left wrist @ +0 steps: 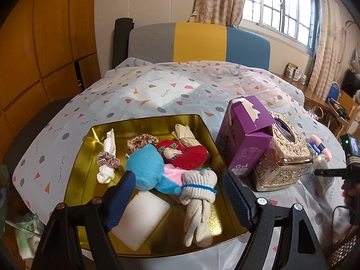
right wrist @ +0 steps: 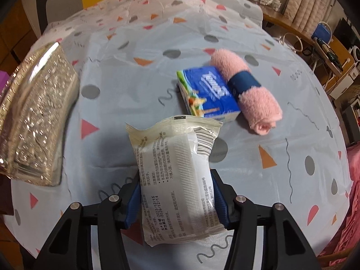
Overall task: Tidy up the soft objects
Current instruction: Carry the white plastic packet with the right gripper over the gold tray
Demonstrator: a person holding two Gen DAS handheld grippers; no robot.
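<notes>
A table under a pale cloth printed with grey dots and orange and pink triangles (right wrist: 157, 51) carries everything. On it sits a wide, shallow gold metal tin (left wrist: 144, 123) holding the sorted soft things: a fluffy blue plush piece (left wrist: 146, 166), a red knitted sock (left wrist: 186, 155), a bundle of beige knitted gloves tied with a blue band (left wrist: 198, 202), a white foam block (left wrist: 141, 218), and pink satin scrunchies (left wrist: 141, 140). Just right of the tin stand an opened purple cardboard box (left wrist: 245, 139) and, touching it, an ornate gold embossed tissue box (left wrist: 285, 157). Beyond these lie a rolled pink towel with a navy band (right wrist: 245, 90) touching a blue pocket-tissue pack (right wrist: 207, 92).

The left gripper (left wrist: 180, 200) hovers over the tin, its fingers wide apart and empty. The right gripper (right wrist: 177, 200) is clamped on a white printed wet-wipe packet (right wrist: 177, 168), its jaws closing a little further onto it.
</notes>
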